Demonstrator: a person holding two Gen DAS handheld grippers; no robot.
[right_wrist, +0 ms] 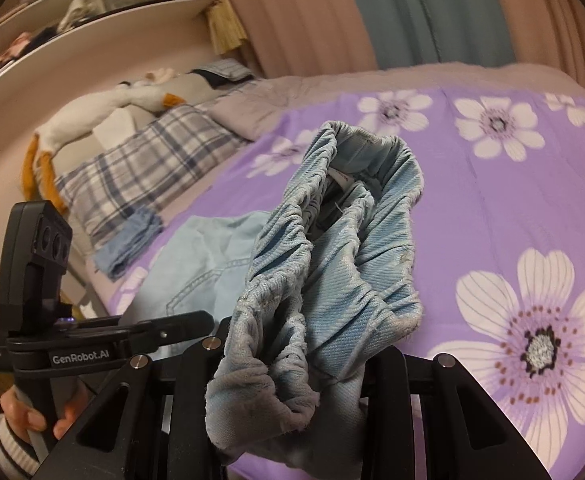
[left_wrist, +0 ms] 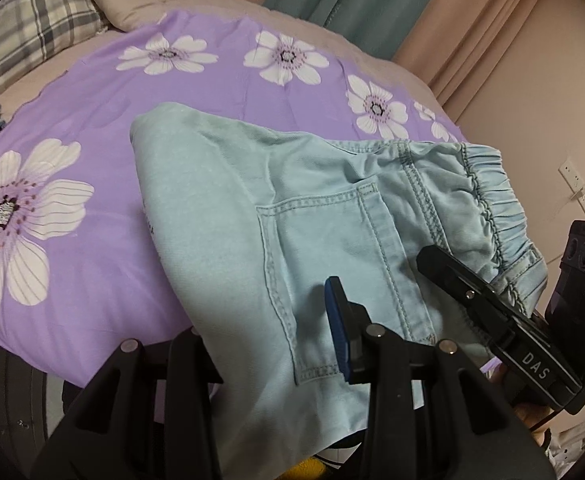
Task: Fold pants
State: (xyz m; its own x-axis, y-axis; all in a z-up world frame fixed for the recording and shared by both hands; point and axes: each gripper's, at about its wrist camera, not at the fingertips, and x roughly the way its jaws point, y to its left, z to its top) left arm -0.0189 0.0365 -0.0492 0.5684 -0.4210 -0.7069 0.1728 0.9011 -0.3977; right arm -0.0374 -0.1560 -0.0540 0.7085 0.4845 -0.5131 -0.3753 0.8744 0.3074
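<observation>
While the pale blue denim pants (left_wrist: pixel 276 216) drape over the purple flowered bedspread (left_wrist: pixel 92 128), the left tongs (left_wrist: pixel 276 332) pinch fabric beside the pocket; the right tongs (right_wrist: pixel 292 360) clamp the bunched elastic waistband (right_wrist: pixel 332 240).

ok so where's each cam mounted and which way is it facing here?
Left wrist: on the left gripper, looking down over light-blue denim pants on the purple flowered bedsheet; right gripper shows.
Right wrist: on the right gripper, clamping the gathered elastic waistband; left gripper and hand show.
Shared: pants, bedsheet, plaid pillow.
</observation>
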